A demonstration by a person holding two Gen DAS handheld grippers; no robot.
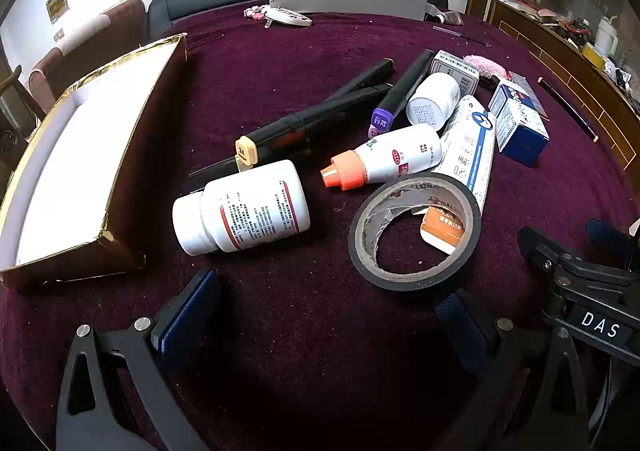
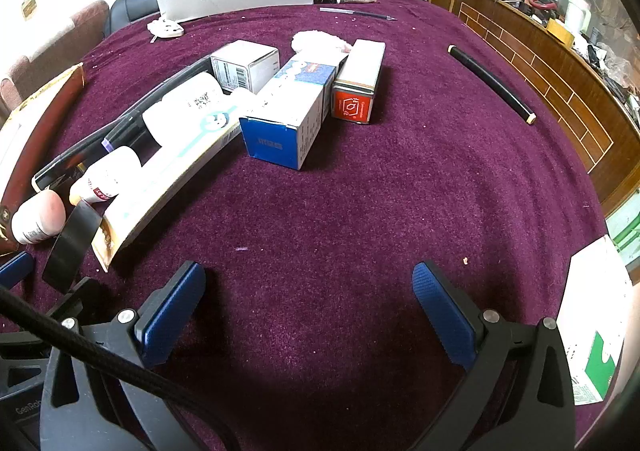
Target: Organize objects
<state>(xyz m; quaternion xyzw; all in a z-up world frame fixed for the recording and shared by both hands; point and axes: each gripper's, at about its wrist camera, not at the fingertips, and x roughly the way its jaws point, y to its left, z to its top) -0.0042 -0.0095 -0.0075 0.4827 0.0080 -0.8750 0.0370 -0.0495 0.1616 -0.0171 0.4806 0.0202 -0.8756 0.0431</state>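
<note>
We hold both tongs, left and right, apart and empty over the surface, the tape lower centre, the box far left.

We see a gold-edged open box left on the table, white pill bottle on its side beside it, black tape roll, markers and cartons clustered right.
</note>
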